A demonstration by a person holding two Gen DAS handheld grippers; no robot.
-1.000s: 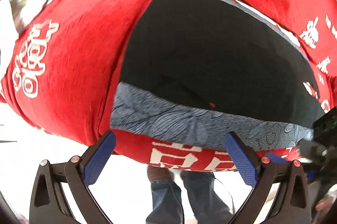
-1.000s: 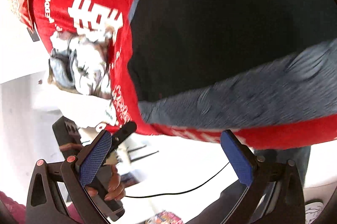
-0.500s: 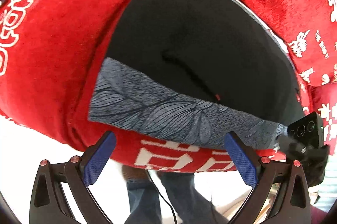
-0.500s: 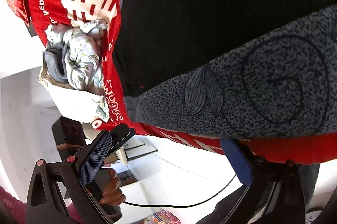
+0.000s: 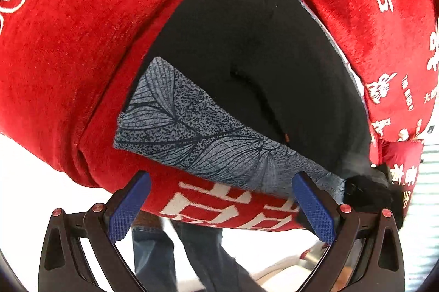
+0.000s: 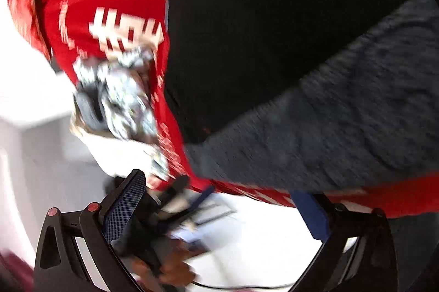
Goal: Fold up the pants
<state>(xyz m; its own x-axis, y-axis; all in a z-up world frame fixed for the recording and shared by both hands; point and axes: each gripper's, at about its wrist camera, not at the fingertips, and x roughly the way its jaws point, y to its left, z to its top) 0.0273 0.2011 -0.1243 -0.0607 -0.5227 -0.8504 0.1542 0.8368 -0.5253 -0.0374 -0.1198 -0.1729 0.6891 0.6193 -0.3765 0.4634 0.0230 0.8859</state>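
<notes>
Black pants point(image 5: 247, 50) with a grey leaf-patterned waistband point(image 5: 197, 135) lie flat on a red cloth point(image 5: 68, 50) printed with white characters. My left gripper point(image 5: 222, 182) is open at the cloth's near edge, just below the waistband, touching nothing. The right wrist view is blurred. It shows the pants point(image 6: 260, 31) and the waistband point(image 6: 343, 113) close up. My right gripper point(image 6: 216, 185) hovers at the cloth's edge with its jaws closing, and no cloth is pressed between the pads. The right finger point(image 6: 310, 212) sits under the cloth's hem.
A crumpled grey-and-white garment point(image 6: 120, 94) lies on the red cloth left of the pants. A person's legs in jeans point(image 5: 192, 250) stand below the cloth's edge. A hand point(image 6: 164, 270) holds the other gripper. White floor lies below.
Both cameras have sunk and come closer to the waistband, which now fills more of each view. The left view has tilted downward. The right view has gone blurry.
</notes>
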